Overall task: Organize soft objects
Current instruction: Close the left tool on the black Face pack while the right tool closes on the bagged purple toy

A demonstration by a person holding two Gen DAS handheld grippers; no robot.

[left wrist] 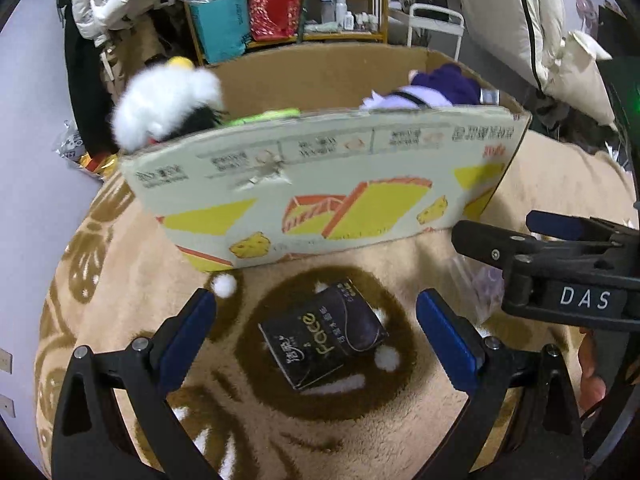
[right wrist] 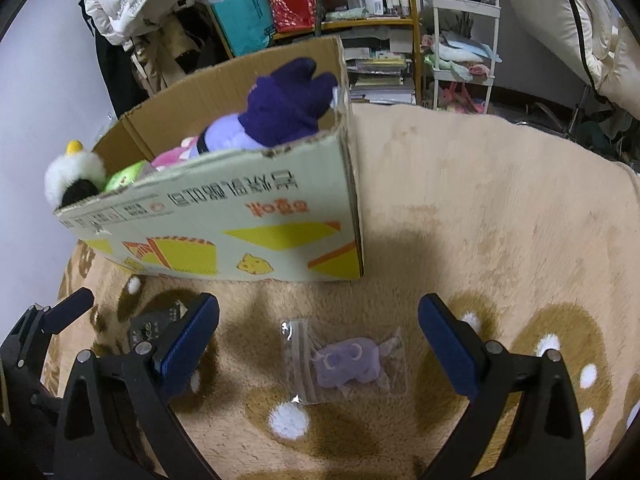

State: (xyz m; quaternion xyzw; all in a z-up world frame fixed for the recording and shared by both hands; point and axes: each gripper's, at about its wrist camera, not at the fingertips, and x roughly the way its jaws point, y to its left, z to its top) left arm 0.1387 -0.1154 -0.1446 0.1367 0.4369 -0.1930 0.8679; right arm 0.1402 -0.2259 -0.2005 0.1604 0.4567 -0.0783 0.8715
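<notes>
Soft toys were already piled in the cardboard box (right wrist: 224, 236): a purple plush (right wrist: 288, 100) stuck up at its right end, a white fluffy toy with a yellow top (right wrist: 76, 172) leaned over its left end, and I could see something lime green (right wrist: 124, 176) and something pink (right wrist: 172, 156) between them. The box stood on the beige plush rug (right wrist: 480, 200) with its long printed side facing my cameras, its long axis running left to right.

Two things lay loose on the rug in front of that box. My left tongs (left wrist: 316, 328) were spread wide, gripping nothing, and framed a small black tissue pack (left wrist: 324, 340) lying flat on a brown patch of the rug. Its long axis ran on a diagonal, from near left to far right, with the printed word "Face" following the same slant. It touched neither finger.

My right tongs (right wrist: 318, 328) were likewise wide open and empty. Between their blue pads lay a clear zip bag (right wrist: 344, 360) holding a small lilac plush (right wrist: 348, 364). The bag lay flat, its zip edge towards the left and its longer side running roughly left to right; the plush inside lay the same way, though I could not tell which end was its head. In the left wrist view, the right tongs showed at the right edge, just beside the box's near corner.
</notes>
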